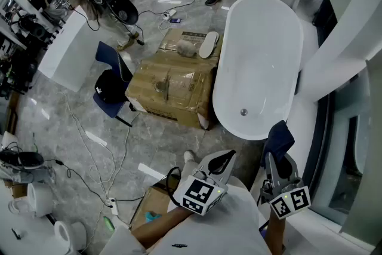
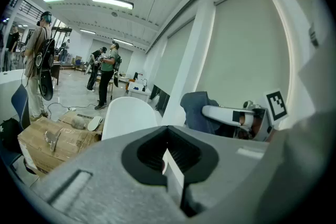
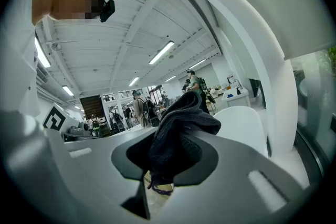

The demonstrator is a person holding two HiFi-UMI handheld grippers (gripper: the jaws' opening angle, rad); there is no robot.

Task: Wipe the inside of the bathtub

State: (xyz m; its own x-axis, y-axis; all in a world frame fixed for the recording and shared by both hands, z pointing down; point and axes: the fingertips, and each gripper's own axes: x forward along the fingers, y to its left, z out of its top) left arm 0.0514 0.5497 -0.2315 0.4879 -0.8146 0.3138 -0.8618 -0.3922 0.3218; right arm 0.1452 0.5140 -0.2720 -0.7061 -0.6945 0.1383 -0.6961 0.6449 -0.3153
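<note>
The white oval bathtub point(image 1: 262, 51) stands ahead of me, its near end close to both grippers, with a drain point(image 1: 243, 111) low in the basin. My right gripper point(image 1: 278, 155) is shut on a dark blue cloth point(image 1: 279, 137) just in front of the tub's near rim. In the right gripper view the cloth point(image 3: 181, 134) bunches up out of the jaws and the bathtub point(image 3: 242, 122) lies behind it. My left gripper point(image 1: 222, 158) is held to the left of it, shut with nothing in its jaws. In the left gripper view point(image 2: 169, 159) the bathtub point(image 2: 126, 115) and the cloth point(image 2: 197, 110) show.
A large cardboard box point(image 1: 173, 83) sits against the tub's left side with a white slipper point(image 1: 209, 43) on it. A blue chair point(image 1: 113, 77) stands further left. Cables point(image 1: 89, 152) trail over the grey floor. A white wall point(image 1: 340, 39) curves along the tub's right. People stand at the back.
</note>
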